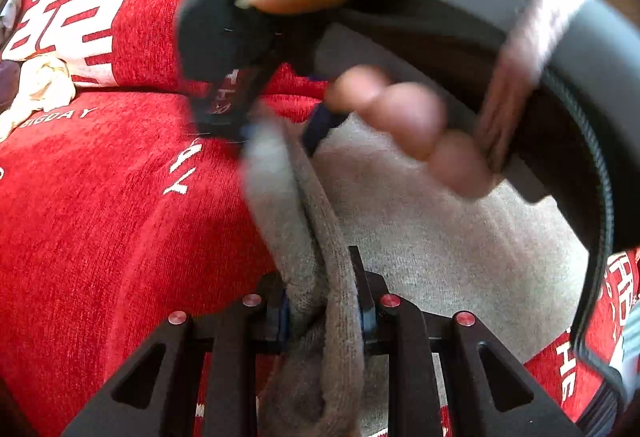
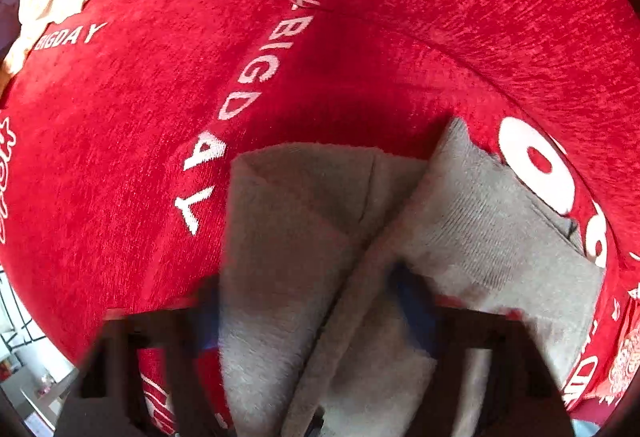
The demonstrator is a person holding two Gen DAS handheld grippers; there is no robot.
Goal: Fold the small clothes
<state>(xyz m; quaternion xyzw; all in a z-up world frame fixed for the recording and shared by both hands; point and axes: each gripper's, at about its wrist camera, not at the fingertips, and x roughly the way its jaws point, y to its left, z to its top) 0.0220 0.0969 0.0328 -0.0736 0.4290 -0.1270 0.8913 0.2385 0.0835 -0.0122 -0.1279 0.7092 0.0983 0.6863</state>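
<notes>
Left wrist view: the left tongs point(image 1: 324, 301) pinch a bunched fold of the grey cloth point(image 1: 440, 237), which lies on the red cover point(image 1: 100, 217). Beyond, a hand point(image 1: 404, 125) brings the right tongs point(image 1: 276, 133) down onto its edge.

Right wrist view: blurred; the right tongs point(image 2: 316, 317) straddle the cloth's point(image 2: 288, 221) fold; whether they grip it I cannot tell.

right claw point(image 2: 316, 321) motion-blurred, grip unclear

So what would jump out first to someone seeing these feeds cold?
The bright red cover with white lettering fills both views. On it lies a grey garment, its folded edge bunched in the left gripper. In the left wrist view, the hand holding the right gripper looms large.
</notes>
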